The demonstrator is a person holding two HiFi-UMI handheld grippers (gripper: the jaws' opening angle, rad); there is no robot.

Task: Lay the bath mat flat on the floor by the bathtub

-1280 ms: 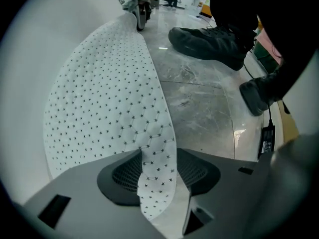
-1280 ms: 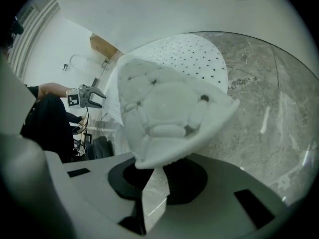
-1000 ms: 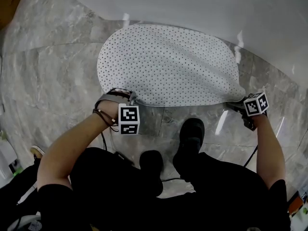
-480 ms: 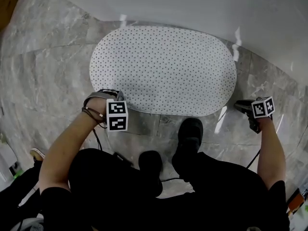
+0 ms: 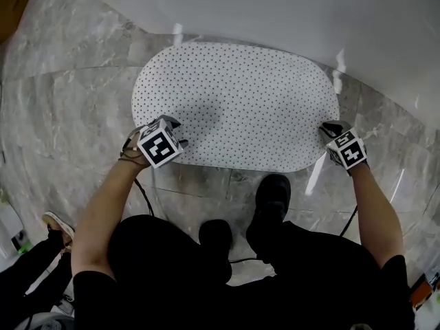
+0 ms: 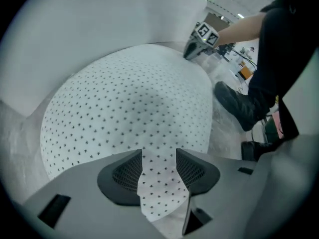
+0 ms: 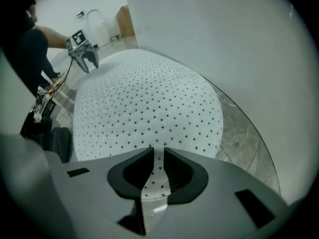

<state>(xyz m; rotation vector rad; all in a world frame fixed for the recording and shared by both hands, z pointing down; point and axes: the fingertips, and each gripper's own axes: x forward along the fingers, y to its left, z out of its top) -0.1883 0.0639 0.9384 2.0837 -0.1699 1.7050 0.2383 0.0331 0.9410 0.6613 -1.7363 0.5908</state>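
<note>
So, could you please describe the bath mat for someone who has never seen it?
Start at the plain white bathtub. On the grey marble floor beside it lies the bath mat, a white oval, alone speckled with dark dots.

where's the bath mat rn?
Head view, centre: the bath mat lies spread on the grey floor, far edge by the white bathtub, near edge just ahead of the person's shoes.
</note>
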